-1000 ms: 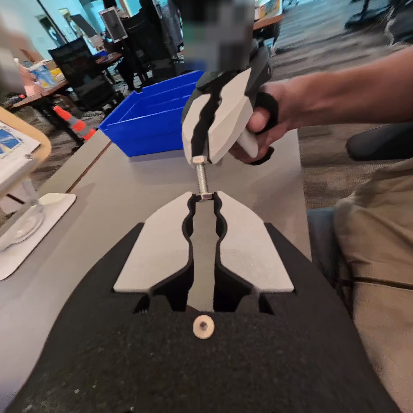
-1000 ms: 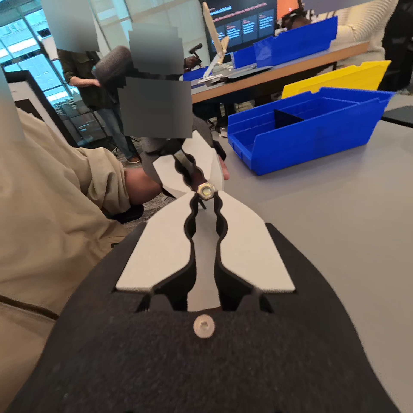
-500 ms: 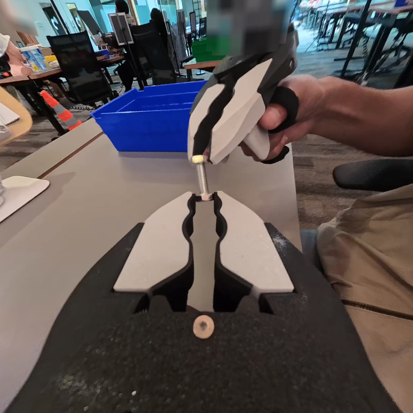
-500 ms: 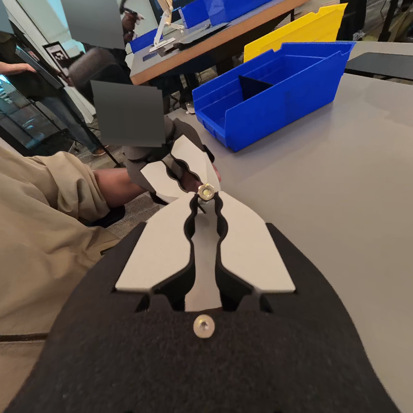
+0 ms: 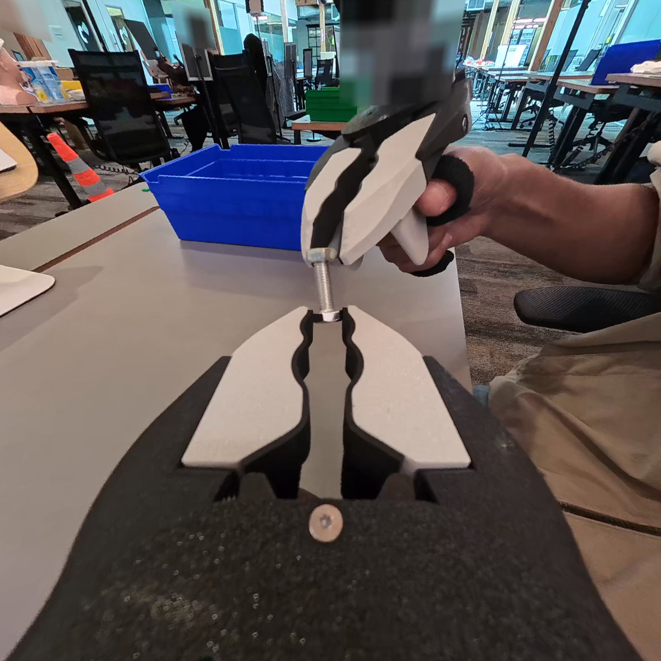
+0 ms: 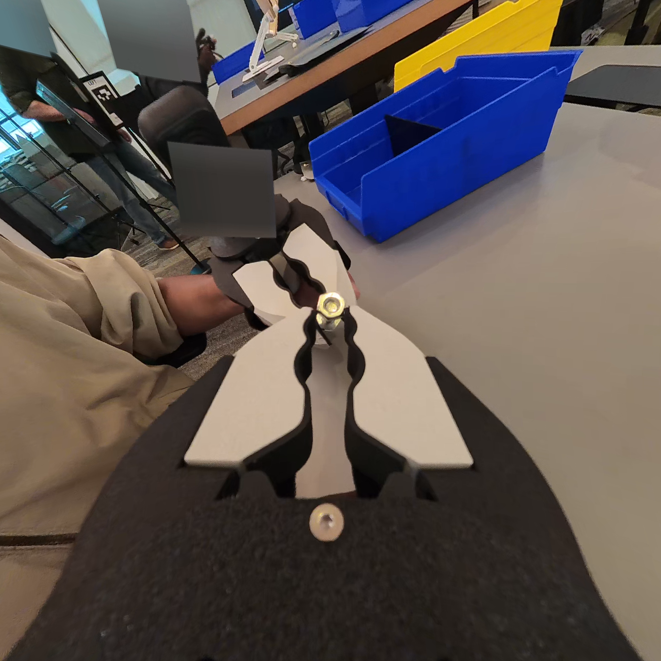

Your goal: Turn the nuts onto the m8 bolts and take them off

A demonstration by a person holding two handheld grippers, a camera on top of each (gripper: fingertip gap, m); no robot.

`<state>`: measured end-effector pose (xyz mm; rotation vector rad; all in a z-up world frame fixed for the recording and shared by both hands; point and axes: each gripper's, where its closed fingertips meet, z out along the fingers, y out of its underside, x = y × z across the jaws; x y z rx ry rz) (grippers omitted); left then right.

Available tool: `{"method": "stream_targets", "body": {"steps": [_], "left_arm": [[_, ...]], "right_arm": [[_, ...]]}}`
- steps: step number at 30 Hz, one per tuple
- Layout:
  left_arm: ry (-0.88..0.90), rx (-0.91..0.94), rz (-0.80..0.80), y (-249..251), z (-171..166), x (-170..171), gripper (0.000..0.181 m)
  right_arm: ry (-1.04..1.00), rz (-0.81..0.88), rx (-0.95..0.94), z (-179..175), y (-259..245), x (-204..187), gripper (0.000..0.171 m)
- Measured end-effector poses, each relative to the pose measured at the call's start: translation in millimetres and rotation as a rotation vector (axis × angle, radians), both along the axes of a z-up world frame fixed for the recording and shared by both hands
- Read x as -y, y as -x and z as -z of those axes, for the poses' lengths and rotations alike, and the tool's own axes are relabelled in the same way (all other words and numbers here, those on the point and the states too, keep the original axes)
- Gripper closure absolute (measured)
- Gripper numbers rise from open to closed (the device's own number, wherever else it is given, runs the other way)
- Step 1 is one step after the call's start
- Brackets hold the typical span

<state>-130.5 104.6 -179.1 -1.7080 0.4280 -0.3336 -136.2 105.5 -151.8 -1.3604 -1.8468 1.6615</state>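
Here the left gripper [image 5: 329, 316] pinches the nut [image 5: 330, 317] at its fingertips, while the right gripper [image 5: 323, 254], coming in from 1 o'clock, clamps the head of the bolt [image 5: 324, 286]; the threaded shank stands nearly upright between them above the grey table [image 5: 143, 322]. A blue bin [image 5: 229, 207] sits behind at 11 o'clock; an orange cone [image 5: 77, 168] stands on the floor beyond; nothing crosses the bolt.

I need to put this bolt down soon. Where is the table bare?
Bare grey table lies right of both tools, up to the blue bin. In the left wrist view, another bare stretch lies between bin and white plate. Crowded only around the bolt.
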Motion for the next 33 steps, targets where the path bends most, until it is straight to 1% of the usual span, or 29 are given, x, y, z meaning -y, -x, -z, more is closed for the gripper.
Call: {"method": "stream_targets", "body": {"steps": [4, 8, 16, 20, 26, 33], "left_arm": [[-0.015, -0.019, -0.024, 3.9, -1.0, -0.8, 0.166], [-0.033, -0.17, -0.135, 10.9, 2.5, -6.9, 0.166], [-0.016, -0.372, -0.32, 23.4, 12.0, -21.9, 0.166], [-0.007, -0.334, -0.308, 22.5, 13.2, -22.4, 0.166], [0.006, -0.273, -0.284, 21.4, 14.2, -23.1, 0.166], [0.001, -0.257, -0.29, 24.3, 12.8, -20.9, 0.166]], "right_arm": [[-0.005, 0.01, 0.004, 0.4, 1.9, -0.9, 0.157], [-0.014, 0.051, 0.018, 3.0, 4.9, -4.2, 0.158], [0.03, 0.191, 0.114, 15.0, 12.6, -18.1, 0.158], [0.078, 0.185, 0.129, 15.0, 11.8, -18.8, 0.157], [0.068, 0.172, 0.123, 11.7, 12.3, -16.3, 0.154], [0.06, 0.154, 0.115, 11.0, 11.8, -15.2, 0.158]]}}
